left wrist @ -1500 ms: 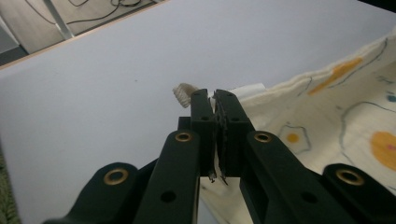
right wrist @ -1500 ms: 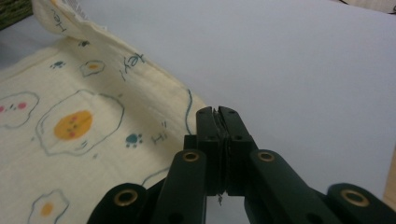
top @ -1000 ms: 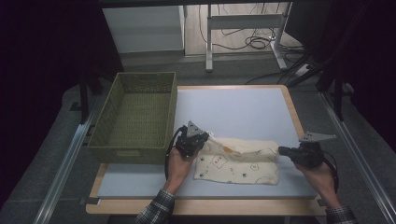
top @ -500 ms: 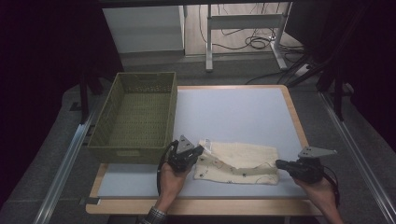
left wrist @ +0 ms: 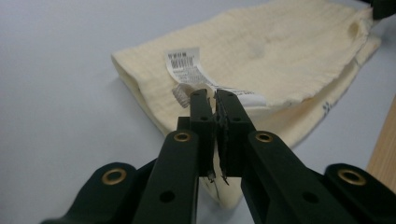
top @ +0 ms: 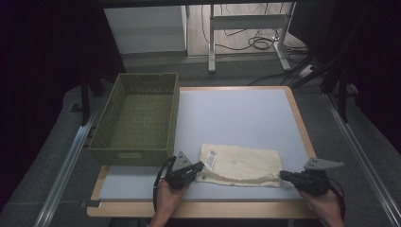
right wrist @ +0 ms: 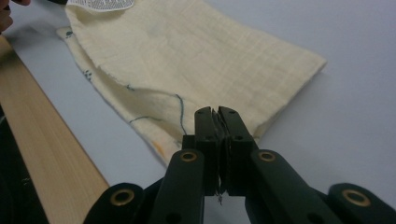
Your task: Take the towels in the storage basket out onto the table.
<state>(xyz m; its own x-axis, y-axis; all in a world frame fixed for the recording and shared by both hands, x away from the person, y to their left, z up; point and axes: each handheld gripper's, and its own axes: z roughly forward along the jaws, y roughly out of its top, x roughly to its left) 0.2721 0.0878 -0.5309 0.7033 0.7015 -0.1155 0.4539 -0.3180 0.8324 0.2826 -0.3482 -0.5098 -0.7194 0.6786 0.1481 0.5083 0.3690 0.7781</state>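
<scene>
Both hands are pulling back toward the near edge now, and the cream cloth (top: pixel 239 164) is coming with them: a second ago it was lying further up the worktop (top: pixel 236 113), rumpled, its printed underside showing, and now it is lying flatter and neater, folded over, close to the wooden rim.

The left gripper (left wrist: pixel 215 100) is keeping its fingers (left wrist: pixel 201 112) pressed together on the cloth's near left corner, a thin edge of fabric caught between them, with the white label (left wrist: pixel 187 65) lying just beyond the fingertips. The right gripper (right wrist: pixel 215 116) is doing the same at the other end, its fingers (right wrist: pixel 205 128) pinching the near right corner, the cloth spreading away ahead of them and to their left.

So the cloth is stretching between the two pairs of fingers, low on the worktop. It looks like a fold is being laid down and smoothed here. The green basket (top: pixel 137 118) is standing well off beyond the left fingers, nothing in it, probably where the cloth is heading.
</scene>
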